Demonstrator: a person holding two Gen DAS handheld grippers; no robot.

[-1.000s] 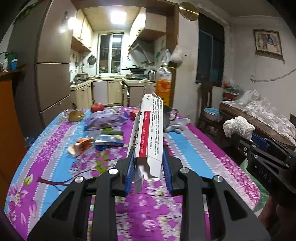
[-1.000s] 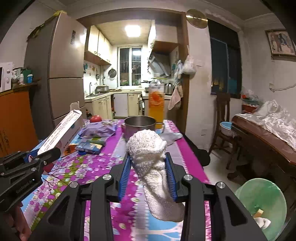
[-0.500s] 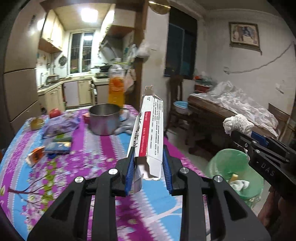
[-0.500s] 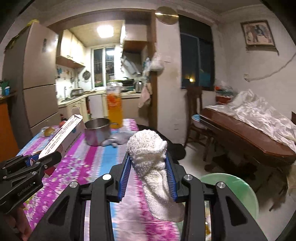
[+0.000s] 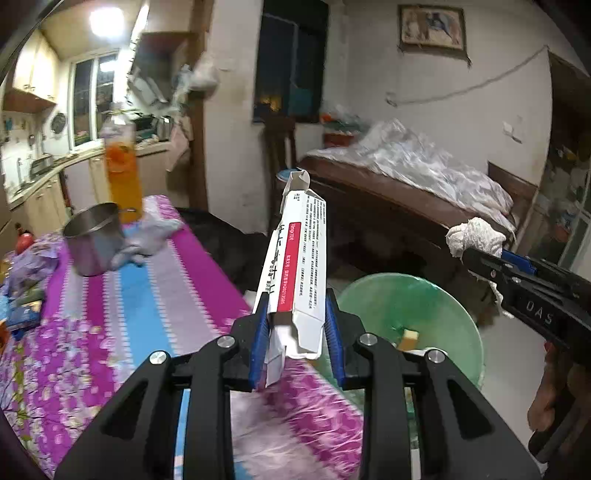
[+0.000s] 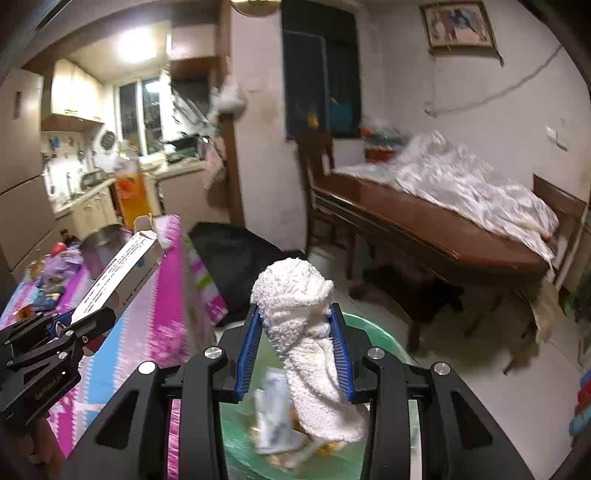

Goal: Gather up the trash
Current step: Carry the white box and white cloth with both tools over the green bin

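Both hands loaded right now. My left gripper (image 5: 295, 332) has its fingers clamped on the long white carton (image 5: 299, 266), long axis sticking up and away from me. My right gripper (image 6: 295, 350) is pinching the wadded white cloth (image 6: 299, 306). The green bin (image 6: 391, 343) sits on the floor just off the counter (image 5: 155, 295) edge, directly under my right fingers and lower-right of my left, so I reckon right drops first.

A: What stands on the floral tablecloth (image 5: 122, 295)?
B: A steel pot (image 5: 94, 243), with a tall bottle of orange drink (image 5: 122, 173) behind it.
A: And further off?
B: A wooden bed (image 6: 436, 229) under rumpled white bedding (image 6: 476, 188), with a framed picture (image 5: 432, 26) on the wall.
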